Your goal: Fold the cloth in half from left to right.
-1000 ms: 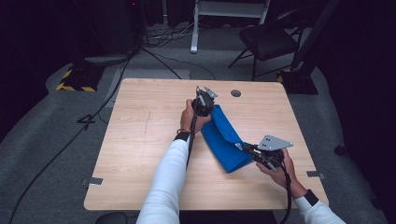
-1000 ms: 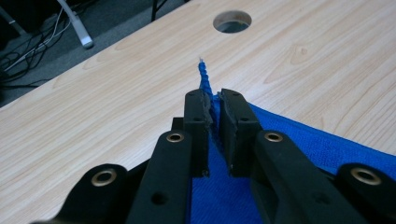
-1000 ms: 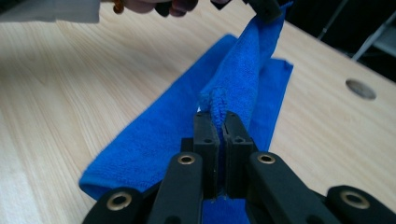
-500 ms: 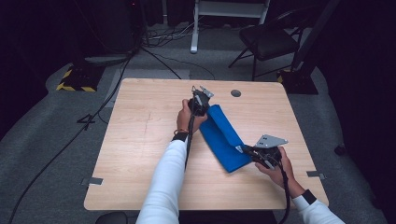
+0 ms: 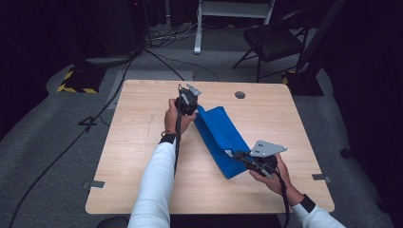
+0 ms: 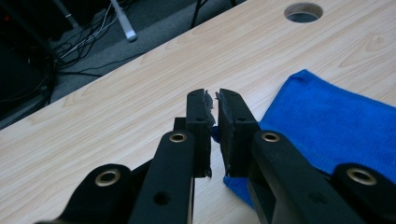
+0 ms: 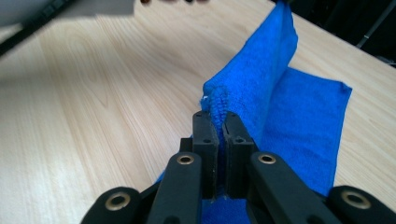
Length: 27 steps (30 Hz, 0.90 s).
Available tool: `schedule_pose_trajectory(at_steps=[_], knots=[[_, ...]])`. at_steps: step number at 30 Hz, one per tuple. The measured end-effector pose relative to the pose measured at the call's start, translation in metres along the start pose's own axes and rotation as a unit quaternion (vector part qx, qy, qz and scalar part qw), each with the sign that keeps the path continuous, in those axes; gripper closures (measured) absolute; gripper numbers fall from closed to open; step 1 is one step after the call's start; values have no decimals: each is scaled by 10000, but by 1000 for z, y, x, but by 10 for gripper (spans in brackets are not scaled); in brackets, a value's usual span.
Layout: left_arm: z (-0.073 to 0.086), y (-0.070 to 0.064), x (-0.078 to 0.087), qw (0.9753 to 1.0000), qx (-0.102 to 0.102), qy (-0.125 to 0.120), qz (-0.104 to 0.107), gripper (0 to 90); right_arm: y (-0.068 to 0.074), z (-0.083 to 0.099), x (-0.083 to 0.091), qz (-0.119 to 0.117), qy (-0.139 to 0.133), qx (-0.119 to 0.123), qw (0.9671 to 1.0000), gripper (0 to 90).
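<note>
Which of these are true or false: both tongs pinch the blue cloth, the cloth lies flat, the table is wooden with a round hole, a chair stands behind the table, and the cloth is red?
1. Both tongs pinch the cloth. True: the left tongs and the right tongs each grip an edge of the cloth.
2. The cloth lies flat. False: one edge is lifted, with part resting on the table.
3. The table is wooden with a round hole. True.
4. A chair stands behind the table. True.
5. The cloth is red. False: it is blue.
</note>
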<state>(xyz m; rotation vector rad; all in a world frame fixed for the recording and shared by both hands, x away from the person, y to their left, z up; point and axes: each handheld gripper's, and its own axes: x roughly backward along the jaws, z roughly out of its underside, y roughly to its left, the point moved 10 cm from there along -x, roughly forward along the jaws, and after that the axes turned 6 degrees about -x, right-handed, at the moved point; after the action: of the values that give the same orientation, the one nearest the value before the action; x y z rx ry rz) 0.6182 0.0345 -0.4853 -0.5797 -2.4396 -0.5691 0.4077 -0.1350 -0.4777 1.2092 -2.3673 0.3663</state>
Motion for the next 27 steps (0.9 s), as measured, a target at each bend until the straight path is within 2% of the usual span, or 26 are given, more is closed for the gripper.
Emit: schedule_pose_trajectory(at_steps=[2,4,5,6,8,10,12,16,19,22,23,24,27], knots=[[-4,-8,-5,9999,-97,27,37,825,-6,3,4,66,29,-119,9999,866],[-8,-22,-15,9996,-230,104,99,823,-15,11,5,183,103,-244,9995,866],[-8,-22,-15,9996,-230,104,99,823,-15,11,5,183,103,-244,9995,866],[-10,-32,-23,9991,-356,163,130,819,-23,20,6,282,213,-358,9987,863],[-11,-41,-30,9985,-461,233,173,813,-31,30,7,371,335,-473,9976,862],[-12,-45,-33,9982,-504,270,181,813,-35,36,7,393,395,-559,9969,861],[-12,-54,-41,9975,-595,340,191,813,-42,53,5,465,608,-709,9945,857],[-13,-62,-51,9973,-611,374,177,822,-46,68,4,510,767,-757,9929,856],[-12,-58,-48,9969,-673,384,109,823,-43,66,2,384,712,-871,9929,858],[-9,-43,-38,9979,-545,344,58,818,-31,59,-6,232,687,-704,9949,862],[-4,-32,-33,9982,-465,366,19,811,-20,54,-12,131,691,-581,9958,861],[-1,-27,-32,9983,-427,396,-31,801,-15,53,-15,99,705,-507,9962,861],[3,-21,-32,9986,-356,394,-74,794,-9,50,-16,99,682,-436,9967,858]])
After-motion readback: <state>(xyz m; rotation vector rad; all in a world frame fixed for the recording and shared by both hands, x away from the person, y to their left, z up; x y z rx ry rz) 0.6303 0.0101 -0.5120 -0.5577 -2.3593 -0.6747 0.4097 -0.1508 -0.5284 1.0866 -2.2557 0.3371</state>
